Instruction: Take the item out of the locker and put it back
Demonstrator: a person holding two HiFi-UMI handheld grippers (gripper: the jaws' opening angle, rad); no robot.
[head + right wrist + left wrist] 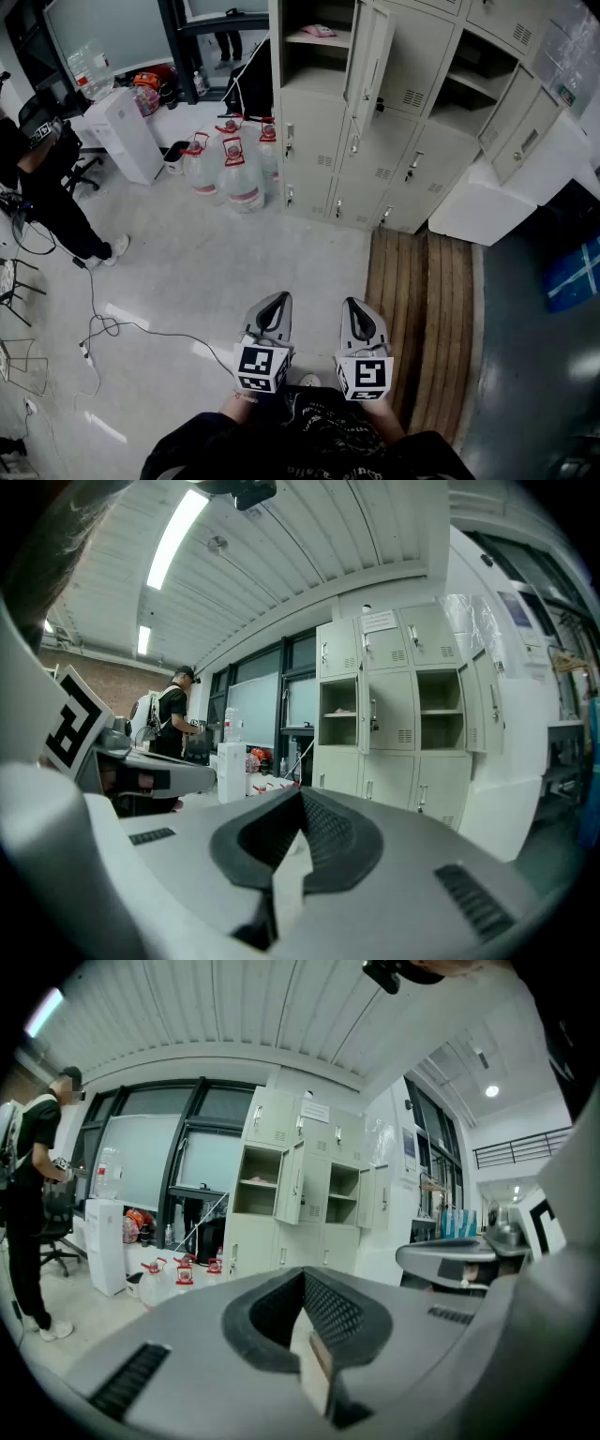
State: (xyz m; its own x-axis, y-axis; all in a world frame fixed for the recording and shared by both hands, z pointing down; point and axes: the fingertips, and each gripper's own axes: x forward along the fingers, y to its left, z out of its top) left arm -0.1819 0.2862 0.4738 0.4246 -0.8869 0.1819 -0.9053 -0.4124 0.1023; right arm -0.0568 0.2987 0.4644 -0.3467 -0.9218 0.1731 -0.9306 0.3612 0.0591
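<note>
A bank of beige lockers [375,103] stands at the far side of the room, well away from both grippers. One upper compartment is open, its door [367,56] swung outward. On its shelf lies a small pink item [319,30], also seen in the left gripper view as the pink item [258,1181]. My left gripper [273,307] and right gripper [362,317] are held side by side close to my body, low in the head view. Both are shut and hold nothing. Each gripper view looks toward the lockers [300,1194] [394,714].
Several large water jugs [230,164] stand on the floor left of the lockers, beside a white dispenser [127,131]. A person in black [42,187] stands at the left. Cables [103,328] trail over the floor. Wooden planks [427,300] and a white box [487,202] lie at the right.
</note>
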